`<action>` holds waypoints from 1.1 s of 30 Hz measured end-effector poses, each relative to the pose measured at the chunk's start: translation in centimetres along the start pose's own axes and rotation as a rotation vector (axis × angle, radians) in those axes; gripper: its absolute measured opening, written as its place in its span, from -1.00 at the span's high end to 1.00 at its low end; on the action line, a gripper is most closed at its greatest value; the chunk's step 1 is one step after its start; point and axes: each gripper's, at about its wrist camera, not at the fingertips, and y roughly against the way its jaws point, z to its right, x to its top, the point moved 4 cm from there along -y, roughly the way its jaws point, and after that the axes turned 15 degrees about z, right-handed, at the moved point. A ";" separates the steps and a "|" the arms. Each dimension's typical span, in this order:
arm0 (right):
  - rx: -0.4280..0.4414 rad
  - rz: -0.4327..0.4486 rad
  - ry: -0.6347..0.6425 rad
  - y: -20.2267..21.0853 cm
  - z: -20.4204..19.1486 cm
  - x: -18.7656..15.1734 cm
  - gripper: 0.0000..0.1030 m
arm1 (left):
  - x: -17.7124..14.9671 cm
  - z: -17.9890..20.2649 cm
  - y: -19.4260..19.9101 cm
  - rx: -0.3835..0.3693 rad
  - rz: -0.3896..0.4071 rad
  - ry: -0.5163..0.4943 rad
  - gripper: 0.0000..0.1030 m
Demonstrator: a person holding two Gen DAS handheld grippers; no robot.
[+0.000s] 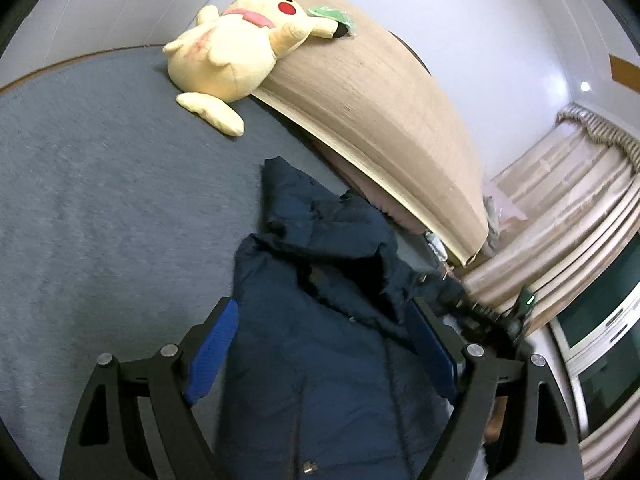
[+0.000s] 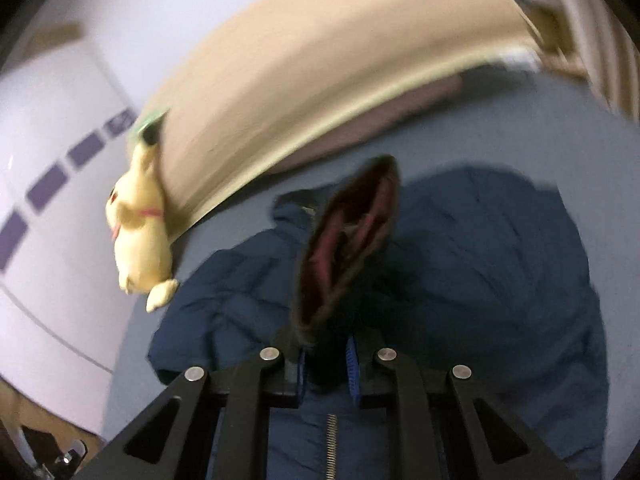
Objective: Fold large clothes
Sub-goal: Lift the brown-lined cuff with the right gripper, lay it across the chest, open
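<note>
A dark navy padded jacket [image 1: 320, 280] lies crumpled on the grey-blue bed surface [image 1: 100, 200]. My left gripper [image 1: 320, 336] is open, its blue-padded fingers [image 1: 212, 352] standing either side of the jacket's body, just above it. In the blurred right wrist view the same jacket [image 2: 480, 264] spreads over the bed. My right gripper [image 2: 326, 364] is shut on the jacket's dark collar or hood edge [image 2: 352, 240], which stands up and shows a reddish lining.
A yellow plush toy [image 1: 236, 52] leans against the tan wooden headboard [image 1: 380, 120] at the bed's head; it also shows in the right wrist view [image 2: 140, 232]. Beige curtains [image 1: 560, 220] and a window hang to the right. White walls surround the bed.
</note>
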 end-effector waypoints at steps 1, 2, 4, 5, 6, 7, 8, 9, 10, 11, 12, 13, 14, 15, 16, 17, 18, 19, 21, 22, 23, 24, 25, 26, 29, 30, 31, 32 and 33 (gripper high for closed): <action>-0.003 -0.012 -0.032 -0.3 1.1 -0.2 0.68 | 0.0 0.5 -0.6 -0.013 -0.010 0.013 -0.68; -0.004 -0.024 -0.070 -0.7 2.3 -0.5 0.67 | 0.1 0.8 -1.1 -0.023 -0.018 0.020 -0.69; 0.001 -0.035 -0.118 -1.1 3.8 -0.7 0.67 | 0.3 1.4 -3.0 -0.033 -0.037 0.075 -0.72; 0.007 -0.039 -0.136 -1.3 4.2 -0.8 0.67 | 0.3 1.5 -4.1 -0.041 -0.056 0.110 -0.72; 0.011 -0.041 -0.144 -1.5 4.5 -0.8 0.67 | 0.3 1.6 -5.3 -0.049 -0.081 0.154 -0.73; 0.015 -0.043 -0.144 -1.7 4.6 -0.7 0.67 | 0.2 1.6 -6.2 -0.058 -0.097 0.197 -0.73; 0.023 -0.043 -0.142 -1.7 4.6 -0.5 0.67 | 0.2 1.4 -7.5 -0.065 -0.108 0.261 -0.73; 0.030 -0.040 -0.141 -1.6 4.6 -0.4 0.67 | 0.3 1.1 -8.2 -0.064 -0.110 0.309 -0.73; 0.036 -0.037 -0.140 -1.5 4.6 -0.3 0.67 | 0.3 0.7 -9.3 -0.065 -0.116 0.380 -0.73; 0.041 -0.037 -0.141 -1.3 4.8 -0.4 0.67 | 0.2 0.2 -10.2 -0.062 -0.121 0.438 -0.73; 0.047 -0.039 -0.142 -1.5 4.6 -0.5 0.67 | 0.3 -0.3 -10.9 -0.057 -0.116 0.497 -0.73; 0.054 -0.039 -0.140 -1.4 4.7 -0.4 0.67 | 0.4 -0.8 -11.4 -0.047 -0.105 0.545 -0.73; 0.058 -0.038 -0.139 -1.3 4.8 -0.4 0.67 | 0.5 -1.1 -11.9 -0.039 -0.099 0.582 -0.73; 0.062 -0.034 -0.139 -1.2 5.0 -0.1 0.67 | 0.7 -1.3 -12.5 -0.040 -0.097 0.601 -0.73; 0.066 -0.029 -0.140 -1.0 5.1 0.1 0.67 | 0.7 -1.4 -12.9 -0.038 -0.101 0.608 -0.73; 0.069 -0.019 -0.140 -0.7 5.1 0.5 0.69 | 0.7 -1.5 -13.5 -0.026 -0.111 0.609 -0.73; 0.073 -0.012 -0.136 -0.3 5.0 1.1 0.72 | 0.6 -1.6 -13.9 -0.015 -0.120 0.606 -0.73; 0.077 -0.003 -0.130 0.0 4.9 1.6 0.73 | 0.4 -1.7 -14.4 0.000 -0.129 0.606 -0.73; 0.084 0.012 -0.114 0.7 4.5 2.8 0.75 | 0.0 -2.1 -15.0 0.027 -0.130 0.616 -0.73; 0.088 0.025 -0.096 1.2 4.2 3.5 0.77 | -0.3 -2.2 -15.1 0.032 -0.128 0.622 -0.73; 0.091 0.035 -0.082 1.4 3.9 4.0 0.77 | -0.4 -2.2 -15.0 0.033 -0.125 0.624 -0.73; 0.096 0.045 -0.065 1.7 3.5 4.5 0.78 | -0.6 -2.1 -14.9 0.031 -0.122 0.621 -0.73; 0.098 0.054 -0.051 2.0 3.2 5.0 0.78 | -0.7 -1.8 -14.7 0.028 -0.118 0.609 -0.73; 0.100 0.061 -0.041 2.2 2.9 5.3 0.78 | -0.8 -1.6 -14.6 0.028 -0.117 0.596 -0.73; 0.107 0.080 -0.019 2.7 2.2 6.1 0.79 | -0.9 -1.1 -15.1 0.047 -0.118 0.556 -0.73; 0.109 0.087 -0.012 3.0 1.8 6.3 0.79 | -0.9 -1.2 -15.3 0.056 -0.117 0.554 -0.72; 0.113 0.093 -0.004 3.3 1.5 6.5 0.79 | -0.9 -1.3 -15.4 0.068 -0.119 0.563 -0.72; 0.116 0.099 0.006 3.6 1.3 6.6 0.79 | -1.0 -1.4 -15.6 0.073 -0.118 0.573 -0.72; 0.119 0.106 0.013 4.0 1.1 7.0 0.79 | -1.0 -1.4 -15.7 0.074 -0.115 0.571 -0.72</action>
